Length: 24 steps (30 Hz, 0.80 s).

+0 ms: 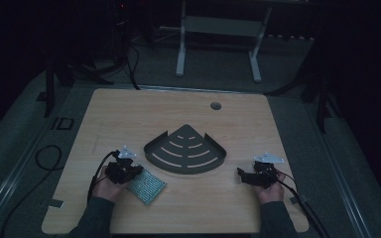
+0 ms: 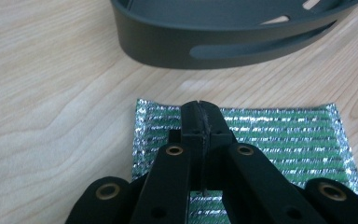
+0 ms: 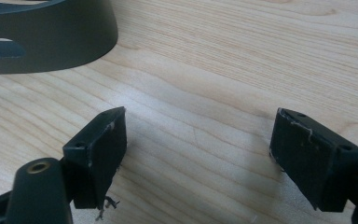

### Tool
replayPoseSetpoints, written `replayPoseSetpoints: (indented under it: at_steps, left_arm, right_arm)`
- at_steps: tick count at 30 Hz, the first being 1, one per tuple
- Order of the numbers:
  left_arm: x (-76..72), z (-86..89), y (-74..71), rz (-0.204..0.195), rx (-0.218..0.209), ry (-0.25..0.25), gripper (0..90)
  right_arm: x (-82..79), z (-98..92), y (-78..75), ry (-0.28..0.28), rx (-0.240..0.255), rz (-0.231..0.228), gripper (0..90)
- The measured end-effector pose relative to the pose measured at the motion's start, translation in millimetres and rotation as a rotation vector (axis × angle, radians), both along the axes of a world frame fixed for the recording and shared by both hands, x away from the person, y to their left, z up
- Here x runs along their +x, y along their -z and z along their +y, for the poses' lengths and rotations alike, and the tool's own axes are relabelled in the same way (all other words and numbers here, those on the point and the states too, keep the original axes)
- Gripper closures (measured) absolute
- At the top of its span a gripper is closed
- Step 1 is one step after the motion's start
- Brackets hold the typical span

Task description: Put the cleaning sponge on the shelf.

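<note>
The left gripper [image 1: 124,171] sits at the lower left of the high view, right at the near edge of the pouch [image 1: 148,186], a flat silver packet with green stripes that lies on the table [image 1: 129,114]. In the left gripper view its jaws stand pressed together above the pouch [image 2: 279,135], and no foil is visible between the tips, so they seem closed on nothing (whether they touch the foil underneath cannot be told). This low, flat approach probably serves to get a grip on the thin edge, because such a limp packet gives little else to take hold of. The tray [image 1: 185,150], a dark fan-shaped one with slots, lies at the middle of the frame just beyond the pouch, and its curved wall [image 2: 223,46] fills the top of the left gripper view; it looks like the likely place for the pouch, being so near. The right gripper [image 1: 250,177] rests at the lower right, well apart from the pouch, its jaws spread wide over bare wood with the tray wall [image 3: 46,42] at the upper left. It appears to wait there, ready to steady the tray if needed.
</note>
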<state>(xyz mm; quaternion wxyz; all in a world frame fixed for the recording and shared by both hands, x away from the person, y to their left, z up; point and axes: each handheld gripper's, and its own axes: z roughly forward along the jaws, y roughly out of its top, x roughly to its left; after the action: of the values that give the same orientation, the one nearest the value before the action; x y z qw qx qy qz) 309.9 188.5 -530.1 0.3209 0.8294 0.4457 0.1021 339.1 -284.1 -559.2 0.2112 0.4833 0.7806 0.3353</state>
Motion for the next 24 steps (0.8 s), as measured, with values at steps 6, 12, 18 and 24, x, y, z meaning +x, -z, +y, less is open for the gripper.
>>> replayPoseSetpoints:
  at_steps: [6, 12, 18, 24]
  left_arm:
    - [-2.8, 6.9, 0.7, 0.003, -0.003, -0.016, 90.0]
    - [-5.7, 13.7, 1.2, 0.009, -0.009, -0.034, 90.0]
    - [-10.1, 23.3, 2.0, 0.015, -0.019, -0.054, 90.0]
    - [-16.7, 36.5, 1.3, 0.018, -0.007, -0.085, 90.0]
  right_arm:
    - [0.0, 0.0, 0.0, 0.0, 0.0, 0.0, 18.3]
    - [0.0, 0.0, 0.0, 0.0, 0.0, 0.0, 18.3]
    - [0.0, 0.0, 0.0, 0.0, 0.0, 0.0, 18.3]
    - [0.0, 0.0, 0.0, 0.0, 0.0, 0.0, 18.3]
